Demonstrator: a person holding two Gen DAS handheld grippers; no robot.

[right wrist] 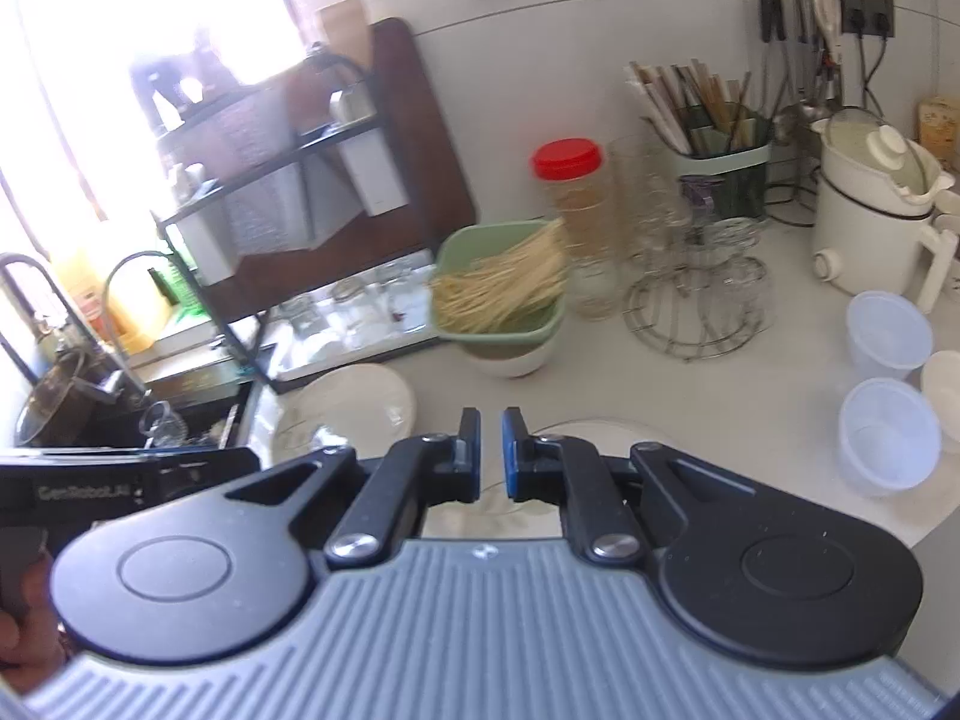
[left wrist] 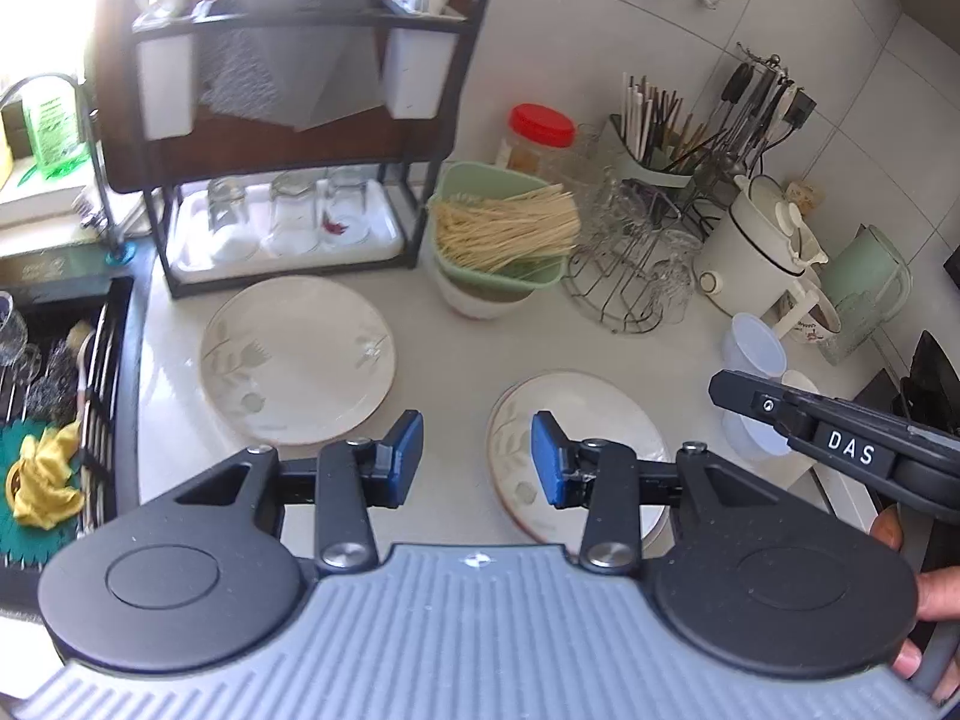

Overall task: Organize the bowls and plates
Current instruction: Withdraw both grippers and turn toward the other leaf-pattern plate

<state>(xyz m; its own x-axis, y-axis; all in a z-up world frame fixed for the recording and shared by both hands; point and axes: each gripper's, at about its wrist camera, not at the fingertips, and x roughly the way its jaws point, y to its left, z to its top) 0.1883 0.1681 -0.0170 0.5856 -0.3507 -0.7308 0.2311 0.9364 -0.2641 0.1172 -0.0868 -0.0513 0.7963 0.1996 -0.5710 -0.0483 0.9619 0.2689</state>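
Left wrist view: left gripper parted and empty above white counter, two leaf-patterned plates flat below, white bowl under green basket behind, right gripper nearly closed, empty.

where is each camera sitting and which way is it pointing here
Left wrist: sits on the left gripper, looks down at two white floral plates on the counter; jaws apart, the right gripper's black body beside it.
Right wrist: sits on the right gripper, looks lower across the counter toward clear plastic cups; jaws shut and empty.
Shared: green basket of wooden skewers, red-lidded jar.
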